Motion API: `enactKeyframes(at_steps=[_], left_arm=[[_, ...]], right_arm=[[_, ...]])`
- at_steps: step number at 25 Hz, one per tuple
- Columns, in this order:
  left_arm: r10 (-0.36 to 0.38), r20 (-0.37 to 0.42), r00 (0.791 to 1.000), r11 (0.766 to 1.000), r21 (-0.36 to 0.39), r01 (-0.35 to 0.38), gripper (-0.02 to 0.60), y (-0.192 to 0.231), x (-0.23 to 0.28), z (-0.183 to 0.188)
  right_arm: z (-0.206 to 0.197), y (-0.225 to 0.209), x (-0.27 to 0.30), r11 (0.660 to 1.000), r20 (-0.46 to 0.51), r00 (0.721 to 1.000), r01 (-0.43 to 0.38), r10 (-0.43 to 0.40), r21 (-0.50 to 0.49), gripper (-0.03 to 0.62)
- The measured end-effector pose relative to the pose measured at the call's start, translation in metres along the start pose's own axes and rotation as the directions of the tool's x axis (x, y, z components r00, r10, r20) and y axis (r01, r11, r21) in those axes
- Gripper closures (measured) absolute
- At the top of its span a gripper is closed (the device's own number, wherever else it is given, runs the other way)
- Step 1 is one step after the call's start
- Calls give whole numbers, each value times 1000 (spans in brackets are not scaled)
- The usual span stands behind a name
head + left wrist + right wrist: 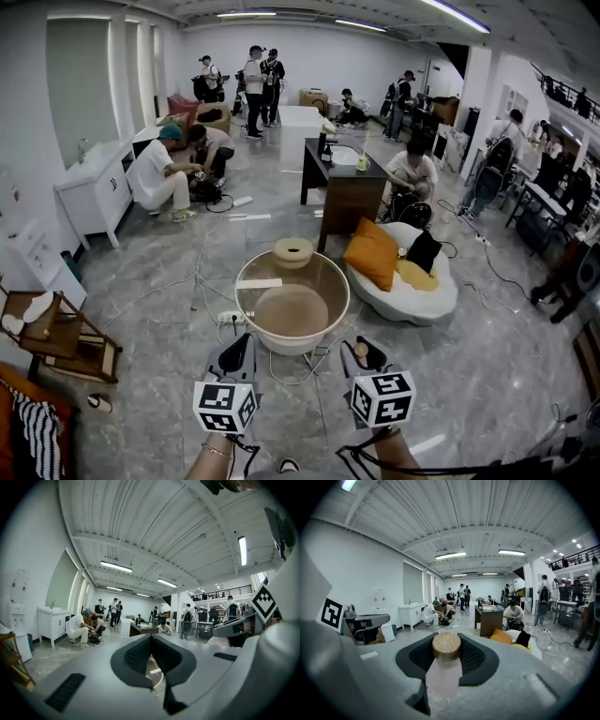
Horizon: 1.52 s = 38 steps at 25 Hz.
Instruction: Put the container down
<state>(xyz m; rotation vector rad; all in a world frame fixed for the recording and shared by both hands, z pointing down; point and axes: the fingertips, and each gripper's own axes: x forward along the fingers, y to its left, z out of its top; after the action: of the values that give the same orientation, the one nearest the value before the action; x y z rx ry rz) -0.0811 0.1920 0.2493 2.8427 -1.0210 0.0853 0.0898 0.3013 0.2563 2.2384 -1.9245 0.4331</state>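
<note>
My right gripper (446, 645) is shut on a pale pink container (440, 677) with a round wooden lid (446, 646); the dark pads press on it from both sides just under the lid. In the head view the right gripper (365, 357) hangs low, right of centre, short of the round glass table (330, 272). My left gripper (235, 353) is beside it on the left, just as far from the table. Its pads (136, 656) meet at the tips with nothing between them in the left gripper view.
On the glass table lie a beige round disc (293, 251) and a white strip (259, 283). A white beanbag with orange cushions (375, 253) sits to the right, a dark desk (345, 183) behind, a wooden rack (56, 337) at left. Cables cross the floor; several people crouch or stand further back.
</note>
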Motion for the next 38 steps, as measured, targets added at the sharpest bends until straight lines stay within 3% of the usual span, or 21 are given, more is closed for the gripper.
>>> enactKeyframes(at_steps=[16, 26, 38], left_arm=[[31, -45, 999, 1000, 0, -31, 584, 31, 67, -7], [-8, -14, 1000, 1000, 21, 8, 584, 70, 147, 16], [-38, 1, 999, 999, 18, 38, 584, 147, 256, 46]], right_arm=[[-6, -32, 69, 999, -45, 999, 3, -1, 53, 464], [36, -46, 149, 999, -13, 1000, 26, -25, 44, 464], [94, -54, 267, 998, -2, 999, 40, -40, 38, 464]])
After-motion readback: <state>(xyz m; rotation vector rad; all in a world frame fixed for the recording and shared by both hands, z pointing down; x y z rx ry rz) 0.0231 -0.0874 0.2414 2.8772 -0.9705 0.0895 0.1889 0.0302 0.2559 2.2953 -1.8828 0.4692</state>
